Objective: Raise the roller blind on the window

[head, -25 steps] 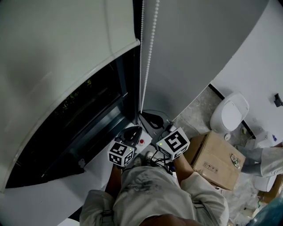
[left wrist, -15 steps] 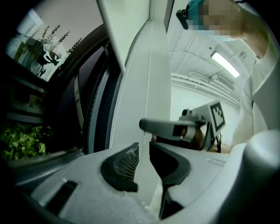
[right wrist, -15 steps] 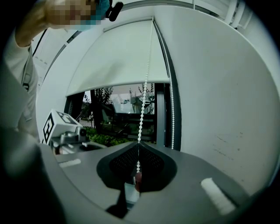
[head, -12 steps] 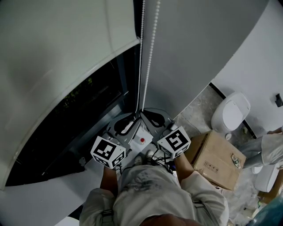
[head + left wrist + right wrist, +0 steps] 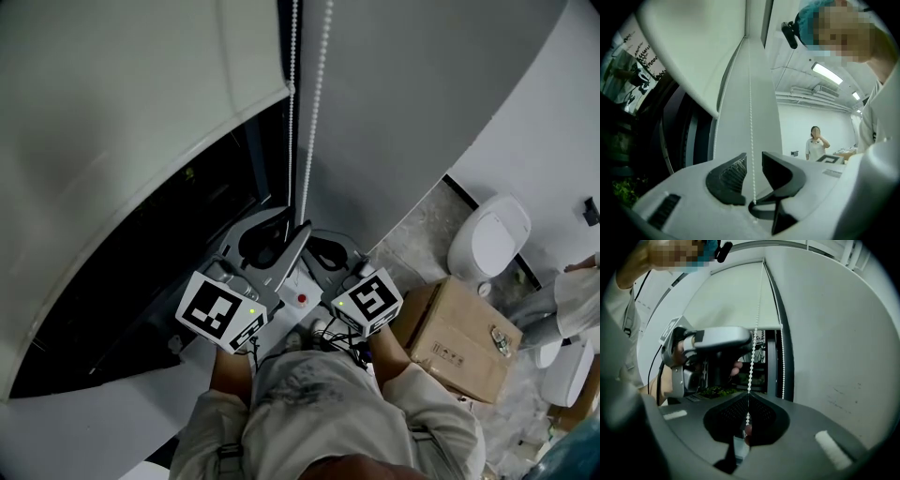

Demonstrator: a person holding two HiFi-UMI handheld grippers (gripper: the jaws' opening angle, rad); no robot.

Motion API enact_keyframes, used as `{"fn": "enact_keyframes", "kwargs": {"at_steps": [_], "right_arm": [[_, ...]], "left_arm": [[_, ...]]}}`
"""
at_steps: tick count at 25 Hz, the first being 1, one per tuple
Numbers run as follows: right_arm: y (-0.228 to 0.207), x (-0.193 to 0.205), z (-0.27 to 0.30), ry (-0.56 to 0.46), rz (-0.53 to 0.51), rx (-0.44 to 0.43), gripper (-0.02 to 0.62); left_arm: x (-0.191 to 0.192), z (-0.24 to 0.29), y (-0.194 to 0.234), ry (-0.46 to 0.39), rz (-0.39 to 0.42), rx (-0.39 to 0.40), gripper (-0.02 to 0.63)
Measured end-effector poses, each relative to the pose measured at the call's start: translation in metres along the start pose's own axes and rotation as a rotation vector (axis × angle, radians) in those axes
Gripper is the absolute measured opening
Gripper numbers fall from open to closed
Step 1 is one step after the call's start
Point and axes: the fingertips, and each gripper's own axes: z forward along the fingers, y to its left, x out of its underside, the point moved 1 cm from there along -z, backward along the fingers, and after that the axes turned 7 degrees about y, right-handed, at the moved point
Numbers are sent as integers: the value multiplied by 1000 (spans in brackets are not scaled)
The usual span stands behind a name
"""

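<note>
Left hand-held gripper [image 5: 753,160] rose, opening round bead chain [image 5: 750,108]

From the head view, the roller blind [image 5: 141,112] hangs over the upper part of the window [image 5: 187,253] at ten o'clock, with the sill [image 5: 84,422] beneath at eight o'clock. The bead chain [image 5: 316,103] hangs at twelve o'clock, between the blind's edge and the wall [image 5: 422,103] at one o'clock. A cardboard box [image 5: 459,342] sits on the floor [image 5: 422,234] at four o'clock, the toilet [image 5: 487,242] just behind it at three o'clock
</note>
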Motion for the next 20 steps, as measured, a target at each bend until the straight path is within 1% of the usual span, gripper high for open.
{"fn": "enact_keyframes", "kwargs": {"at_steps": [4, 7, 10, 11, 16, 20], "right_arm": [[2, 1, 2, 3, -2, -6, 11], [5, 1, 2, 10, -6, -14, 11], [6, 1, 2, 18, -7, -16, 11], [7, 2, 2, 21, -5, -16, 11], [7, 3, 3, 13, -27, -18, 11], [8, 14, 6, 44, -30, -18, 11]], "left_arm": [[-26, 7, 4, -43, 40, -10, 109], [-32, 8, 7, -42, 54, -14, 92], [-33, 10, 5, -44, 57, -22, 55], [-33, 10, 4, -47, 57, -26, 21], [-28, 8, 2, -57, 55, -53, 14], [-14, 6, 2, -37, 46, -68, 12]]}}
